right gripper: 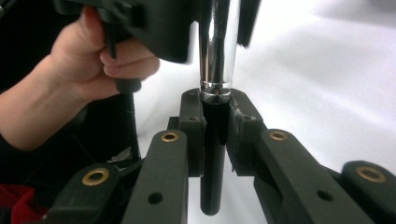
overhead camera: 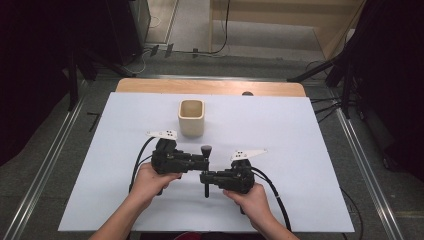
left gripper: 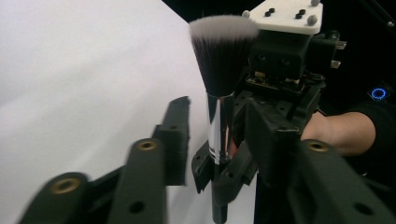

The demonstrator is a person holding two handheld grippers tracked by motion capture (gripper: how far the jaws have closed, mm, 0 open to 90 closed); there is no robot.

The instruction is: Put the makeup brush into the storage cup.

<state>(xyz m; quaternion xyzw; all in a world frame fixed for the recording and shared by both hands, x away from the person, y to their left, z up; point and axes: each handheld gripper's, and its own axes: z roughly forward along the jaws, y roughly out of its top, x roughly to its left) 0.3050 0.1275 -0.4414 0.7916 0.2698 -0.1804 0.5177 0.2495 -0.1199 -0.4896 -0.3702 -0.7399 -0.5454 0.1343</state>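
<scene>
A makeup brush [overhead camera: 206,150] with a dark, white-tipped head, a shiny metal collar [left gripper: 219,126] and a black handle [right gripper: 214,158] hangs above the white table between both grippers. In the high view its bristles point toward the far side. My right gripper [right gripper: 215,123] is shut on the black handle just below the collar. My left gripper [left gripper: 219,135] faces it from the left, its jaws standing either side of the metal collar with a gap showing. In the high view the left gripper [overhead camera: 205,162] and right gripper [overhead camera: 204,177] meet at the brush.
A cream square cup [overhead camera: 191,117] stands upright on the white table [overhead camera: 280,130], just beyond the left gripper. Metal rails run along both sides of the table. Cables trail from both grippers toward the near edge.
</scene>
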